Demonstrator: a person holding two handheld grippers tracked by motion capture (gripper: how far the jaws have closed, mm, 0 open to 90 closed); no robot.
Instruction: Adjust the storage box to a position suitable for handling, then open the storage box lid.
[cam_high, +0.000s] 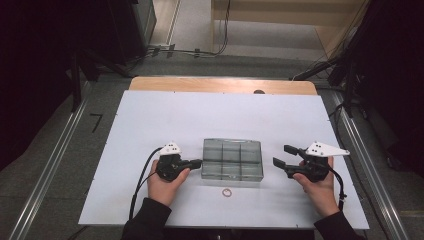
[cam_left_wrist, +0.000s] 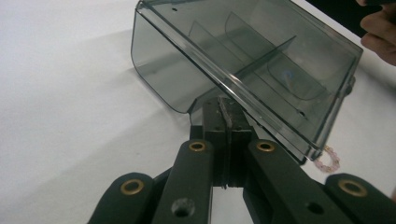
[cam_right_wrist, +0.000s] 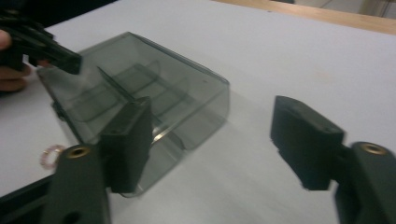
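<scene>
High view puts the smoky plastic organizer box (cam_high: 232, 159) at centre frame; your left gripper (cam_high: 196, 162) is clamped on its left wall, your right gripper (cam_high: 283, 156) gapes empty beside it. Expect it light, rigid, slick: pinch the wall edges.

Smoky divided box (cam_high: 232, 159) mid-table, small bead ring (cam_high: 227, 192) before it, white table (cam_high: 220, 112) beyond open.

The white table top (cam_high: 150, 125) sits on a wooden board (cam_high: 220, 85) showing along its far edge; grey carpet (cam_high: 190, 60) spreads around it; metal rails (cam_high: 47, 175) flank both sides; cables (cam_high: 190, 51) trail beyond it; dark equipment (cam_high: 45, 60) looms left; pale wooden furniture (cam_high: 280, 12) stands behind.
</scene>
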